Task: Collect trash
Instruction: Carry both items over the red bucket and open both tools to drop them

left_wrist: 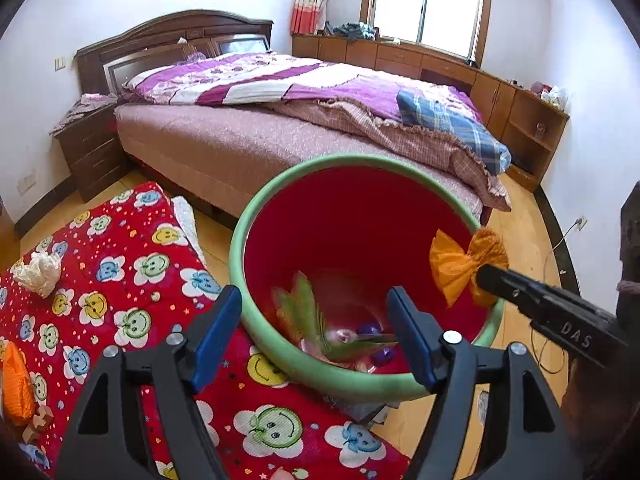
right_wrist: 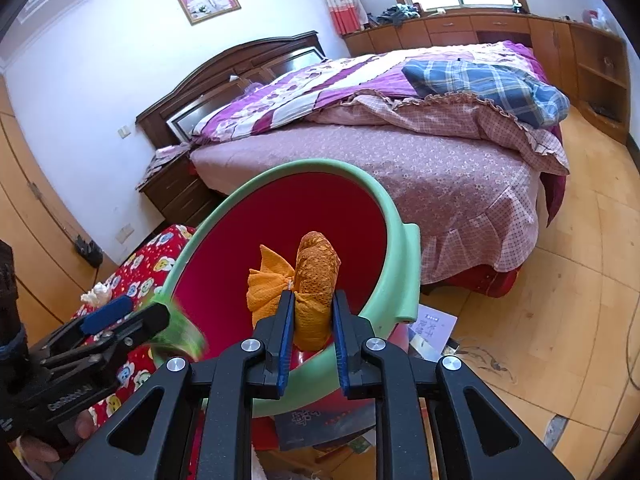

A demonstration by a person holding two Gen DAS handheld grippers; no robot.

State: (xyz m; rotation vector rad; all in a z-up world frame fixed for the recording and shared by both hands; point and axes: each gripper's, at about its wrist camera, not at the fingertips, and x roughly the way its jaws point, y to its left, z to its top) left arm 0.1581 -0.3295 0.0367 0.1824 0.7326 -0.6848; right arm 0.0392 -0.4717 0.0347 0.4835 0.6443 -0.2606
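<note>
Right wrist view: right gripper [right_wrist: 311, 312], fingers clenched on orange crumpled wrapper [right_wrist: 316, 280], held just over the green-rimmed red bin [right_wrist: 400, 272] mouth; prob. poised so a release lands it inside. 
Left gripper [left_wrist: 316, 332]: fingers spread, grasping nothing, straddling the bin's near rim; green wrapper [left_wrist: 304, 308] below, in the bin w/ other scraps. 
Still out: white tissue wad [left_wrist: 38, 272] & a second orange wrapper [left_wrist: 16, 388] on the red smiley-print cloth [left_wrist: 120, 280] covering the desk, beside a small wooden block [left_wrist: 38, 426]. 
Obstacles: both grippers crowd the same opening; bed [left_wrist: 240, 140] close behind.
</note>
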